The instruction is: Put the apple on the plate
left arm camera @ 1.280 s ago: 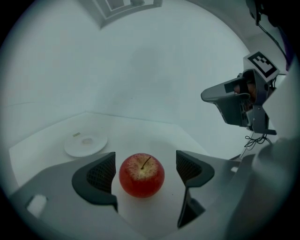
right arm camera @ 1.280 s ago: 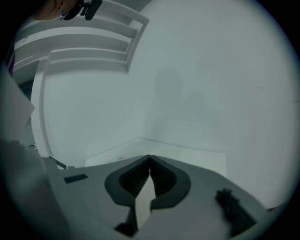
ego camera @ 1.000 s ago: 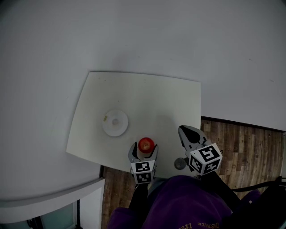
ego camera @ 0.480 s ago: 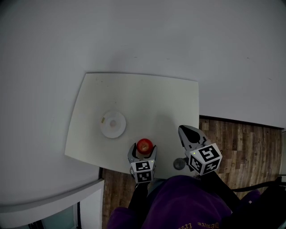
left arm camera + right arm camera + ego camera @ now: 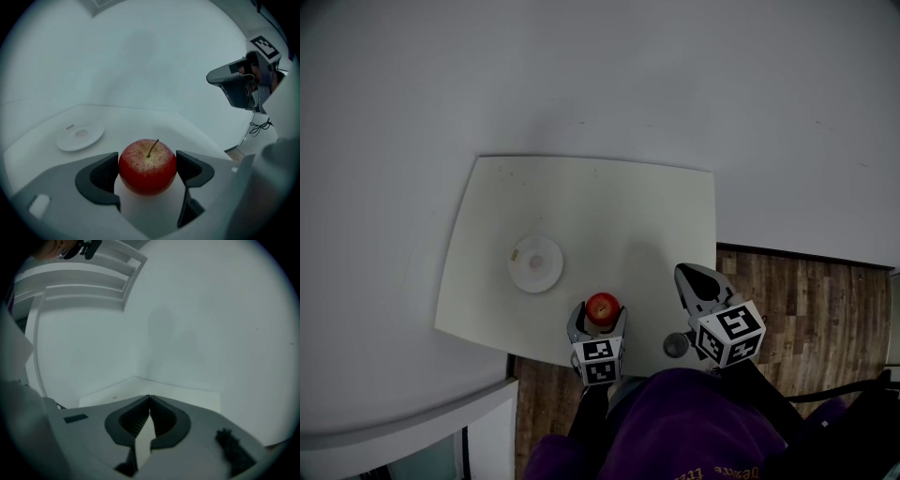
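Apple (image 5: pixel 147 164) is pinched in our left claw (image 5: pixel 600 319) at the bench (image 5: pixel 609 216) near edge; right claw (image 5: pixel 150 416) is pressed together. Next we should carry it far-left to the plate (image 5: pixel 535 263).

Dim, flat, cool grey light fills all three views, with no lamp or window in sight. In the head view the pale table (image 5: pixel 581 206) is the brightest area, and a faint, soft-edged shadow lies on its near right part. The table's edges bow outward and the frame corners darken. Both gripper views are round fisheye pictures ringed in black, smeared toward the rim. At the table's near edge the apple (image 5: pixel 147 165) is fairly sharp with a dull sheen on top. The plate (image 5: pixel 79 137) farther in looks soft. The right gripper (image 5: pixel 150 400) is blurred, possibly from nearness to the lens.
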`<state>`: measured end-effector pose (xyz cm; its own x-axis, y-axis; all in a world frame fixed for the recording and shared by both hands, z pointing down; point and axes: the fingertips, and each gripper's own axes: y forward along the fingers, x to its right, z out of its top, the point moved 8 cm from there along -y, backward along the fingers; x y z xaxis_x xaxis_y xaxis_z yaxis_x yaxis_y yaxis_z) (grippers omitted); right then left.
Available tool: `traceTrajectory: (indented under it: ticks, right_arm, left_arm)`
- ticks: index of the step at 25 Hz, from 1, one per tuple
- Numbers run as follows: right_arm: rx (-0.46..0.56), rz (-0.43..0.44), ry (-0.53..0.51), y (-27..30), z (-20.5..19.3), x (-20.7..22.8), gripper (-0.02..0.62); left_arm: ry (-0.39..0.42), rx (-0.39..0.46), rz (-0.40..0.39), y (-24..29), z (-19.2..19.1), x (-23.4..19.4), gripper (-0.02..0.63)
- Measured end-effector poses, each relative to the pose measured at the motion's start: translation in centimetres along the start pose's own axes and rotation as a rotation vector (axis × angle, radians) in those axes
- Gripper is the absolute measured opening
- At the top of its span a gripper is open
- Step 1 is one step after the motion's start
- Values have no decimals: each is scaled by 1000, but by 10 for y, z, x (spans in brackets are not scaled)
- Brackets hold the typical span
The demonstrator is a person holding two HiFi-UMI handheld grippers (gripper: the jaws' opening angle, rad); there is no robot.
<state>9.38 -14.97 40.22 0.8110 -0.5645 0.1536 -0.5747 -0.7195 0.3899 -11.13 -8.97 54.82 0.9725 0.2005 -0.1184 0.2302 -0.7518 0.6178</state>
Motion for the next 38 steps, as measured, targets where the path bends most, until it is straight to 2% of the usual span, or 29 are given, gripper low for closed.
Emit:
traceTrajectory:
  ticks: [7, 15, 27, 38]
  right_arm:
    - [-4, -1, -2, 2, 0, -2, 11]
    - [-8, 0, 0, 3, -3, -2, 11]
    - [-20, 12, 0, 8, -3, -7, 11]
    - [-38, 22, 1, 16, -5, -11, 11]
  left_arm:
    - [-22, 15, -24, -1, 4, -2, 391]
    - [-31, 41, -16, -4, 10, -9, 390]
    - [-44, 92, 38, -13, 29, -30, 390]
    - [-83, 127, 137, -17, 44, -71, 390]
